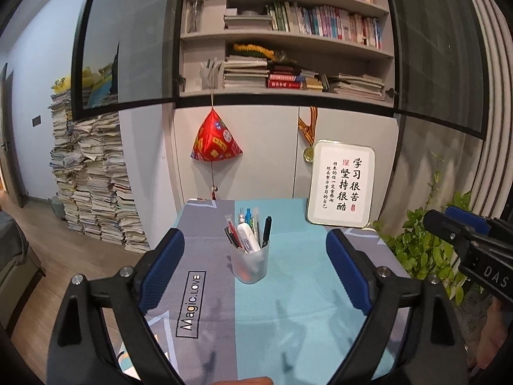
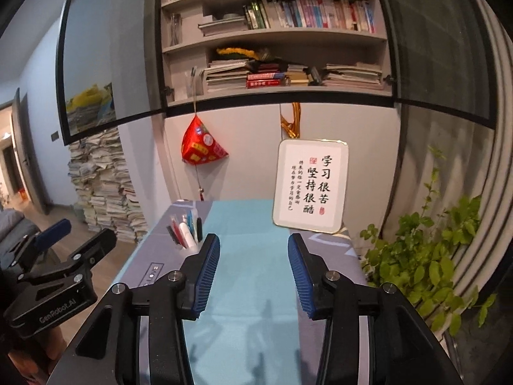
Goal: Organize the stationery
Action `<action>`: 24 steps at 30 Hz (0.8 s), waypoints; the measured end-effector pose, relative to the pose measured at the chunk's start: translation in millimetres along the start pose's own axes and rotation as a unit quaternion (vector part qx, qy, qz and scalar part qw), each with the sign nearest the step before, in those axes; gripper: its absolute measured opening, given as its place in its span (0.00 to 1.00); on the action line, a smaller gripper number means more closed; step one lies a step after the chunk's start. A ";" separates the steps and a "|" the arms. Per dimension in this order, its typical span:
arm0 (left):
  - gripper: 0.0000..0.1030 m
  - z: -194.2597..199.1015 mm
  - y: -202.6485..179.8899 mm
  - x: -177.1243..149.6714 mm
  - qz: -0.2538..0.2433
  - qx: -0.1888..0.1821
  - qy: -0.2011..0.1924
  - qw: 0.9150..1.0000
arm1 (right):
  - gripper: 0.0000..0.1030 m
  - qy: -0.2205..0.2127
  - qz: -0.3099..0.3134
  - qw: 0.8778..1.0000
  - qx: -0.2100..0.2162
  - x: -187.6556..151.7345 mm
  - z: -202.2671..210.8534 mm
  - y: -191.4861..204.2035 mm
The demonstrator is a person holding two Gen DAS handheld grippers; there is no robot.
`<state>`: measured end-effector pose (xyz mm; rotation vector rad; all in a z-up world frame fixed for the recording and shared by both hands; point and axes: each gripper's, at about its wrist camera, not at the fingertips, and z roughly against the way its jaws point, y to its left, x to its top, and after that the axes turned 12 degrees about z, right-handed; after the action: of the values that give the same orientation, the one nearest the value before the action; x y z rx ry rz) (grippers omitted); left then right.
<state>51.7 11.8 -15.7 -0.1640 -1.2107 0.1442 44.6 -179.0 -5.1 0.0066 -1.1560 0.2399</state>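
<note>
The frosted pen cup [image 1: 249,263] stands upright on the table [image 1: 304,288], on the seam where the cloth's grey half meets the turquoise half, packed with pens, a marker and a white tube that lean out past its rim. No loose stationery shows on the cloth, so I judge the sorting nearly or wholly done. My left tongs [image 1: 255,269] are spread wide and released, with the cup framed between the fingers further out but untouched; my right tongs [image 2: 254,276] are parted over bare turquoise cloth, gripping nothing. The framed calligraphy board [image 1: 341,184] leans at the table's back right, and a leafy plant [image 2: 426,256] sits just off the right edge. The risk now is the top-heavy cup: a careless sweep of my left fingers could tip it and scatter everything.
</note>
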 end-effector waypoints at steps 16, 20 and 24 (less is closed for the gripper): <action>0.95 57.0 0.8 2.0 -0.002 -0.021 -0.059 0.998 | 0.44 -0.043 0.011 0.999 0.004 6.7 47.6 14.5; 0.95 63.5 -0.1 2.0 -0.003 -0.026 -0.064 0.998 | 0.44 -0.062 0.014 0.998 -0.004 8.1 61.4 16.1; 0.95 67.3 -1.2 2.1 -0.003 -0.032 -0.068 0.997 | 0.44 -0.069 0.015 0.997 -0.006 9.3 67.8 16.8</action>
<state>-10.6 14.3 9.6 -0.2090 -1.3520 0.1124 -16.4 -169.7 28.9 -0.0059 -1.2968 0.2624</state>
